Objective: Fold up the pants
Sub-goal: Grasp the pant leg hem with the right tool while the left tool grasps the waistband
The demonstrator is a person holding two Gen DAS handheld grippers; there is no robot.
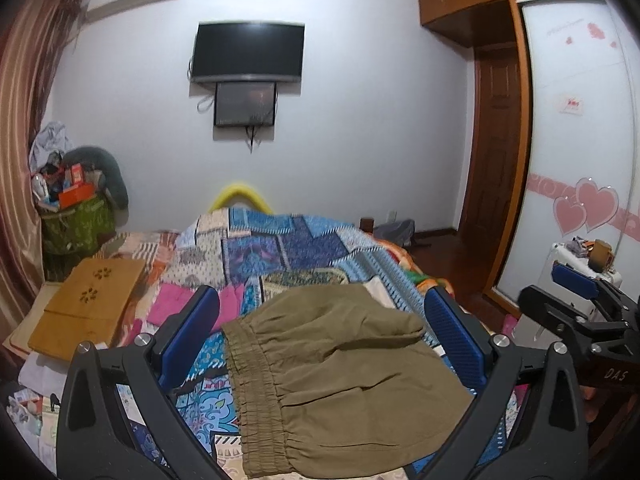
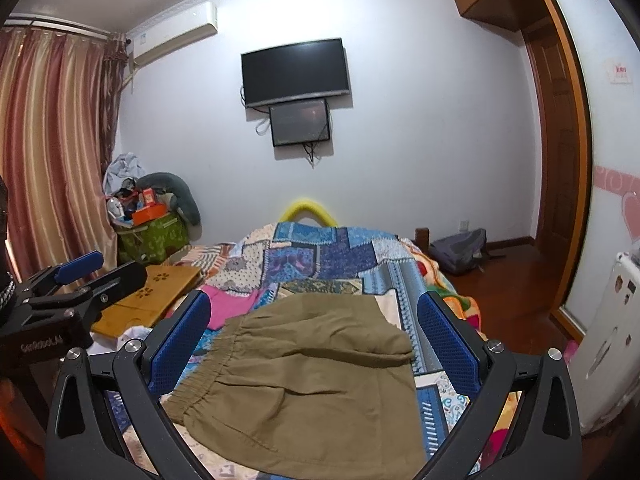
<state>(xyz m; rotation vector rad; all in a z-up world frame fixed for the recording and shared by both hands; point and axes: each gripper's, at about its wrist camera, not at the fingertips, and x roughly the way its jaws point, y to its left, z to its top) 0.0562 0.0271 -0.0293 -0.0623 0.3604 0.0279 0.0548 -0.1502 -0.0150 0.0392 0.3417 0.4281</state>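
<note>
One pair of olive pants (image 1: 340, 380) lies folded into a compact bundle on the bed (image 1: 280, 248), its gathered elastic waistband turned to the left, resting on the quilt just in front of both cameras. There are two claws: the left claw (image 1: 320, 344) hangs above the pants with its two blue pads spread wide, one to each side of the bundle, released and holding nothing; the right claw (image 2: 314, 344) is the same, pads wide apart and clear of the cloth, gripping nothing. Each claw also shows in the other's view, off to the side of the pants. The bed carries one patchwork quilt (image 2: 320, 256) in blue, white and pink, and left of the pants one tan board (image 2: 148, 300) with two paw-print cutouts lies on it. Beyond the bed's far end a yellow curved piece (image 2: 310, 208) rises. On the pale wall past the bed hang two dark screens, a large one (image 2: 296, 72) with a smaller one (image 2: 300, 122) just below it, and one air conditioner (image 2: 176, 32) is mounted high to their left. Striped curtains (image 2: 48, 140) cover the left side, with one green bag (image 2: 154, 236) piled with clutter beside them. Right of the bed are a wooden door (image 2: 556, 140), a wooden floor (image 2: 512, 280) with one grey backpack (image 2: 460, 250) on it, and a wardrobe panel with pink hearts (image 1: 588, 208).
</note>
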